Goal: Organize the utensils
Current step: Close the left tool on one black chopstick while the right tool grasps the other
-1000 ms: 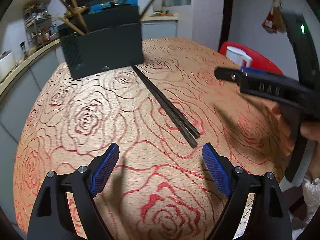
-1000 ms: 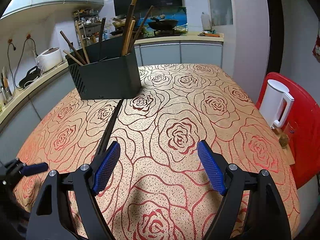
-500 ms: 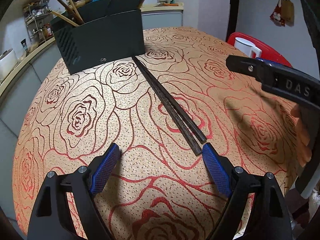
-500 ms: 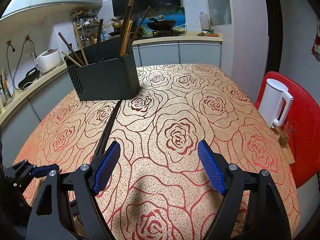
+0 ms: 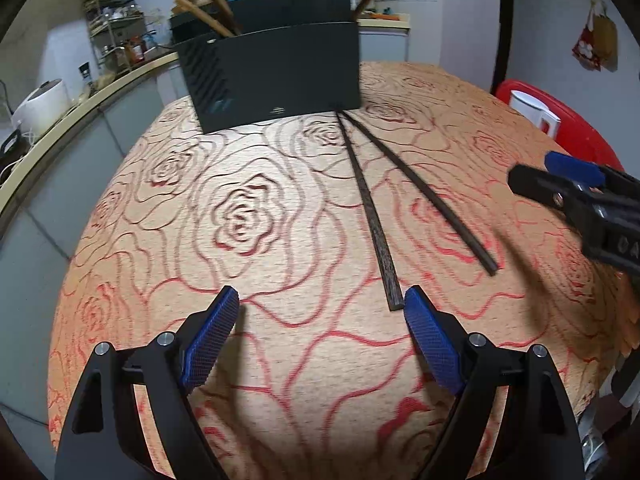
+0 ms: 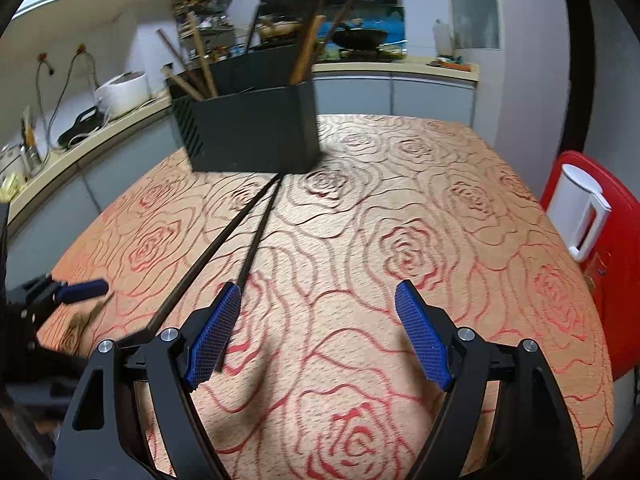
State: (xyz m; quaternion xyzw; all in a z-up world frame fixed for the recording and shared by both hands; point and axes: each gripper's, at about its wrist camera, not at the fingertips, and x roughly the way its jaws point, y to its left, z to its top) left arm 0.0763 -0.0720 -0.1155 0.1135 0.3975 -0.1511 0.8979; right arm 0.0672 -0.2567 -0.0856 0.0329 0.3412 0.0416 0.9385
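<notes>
Two dark chopsticks (image 5: 372,212) lie on the rose-patterned tablecloth, splayed in a V, their far ends at a black utensil holder (image 5: 276,76) with several wooden utensils in it. My left gripper (image 5: 322,316) is open and empty; its right pad (image 5: 428,340) is just beside the near end of one chopstick. My right gripper (image 6: 318,312) is open and empty; the chopsticks (image 6: 224,252) run past its left pad (image 6: 212,340). The holder (image 6: 252,136) stands behind them. The right gripper also shows at the right of the left wrist view (image 5: 576,184).
A white kettle (image 6: 580,208) sits on a red stool (image 6: 616,280) right of the table. A kitchen counter with a rice cooker (image 6: 120,92) runs along the left and back. The tablecloth (image 6: 400,248) covers the table.
The two chopsticks have spread apart into a V; they lay side by side before. Both grippers have shifted closer to the chopsticks' near ends. Both stay open.
</notes>
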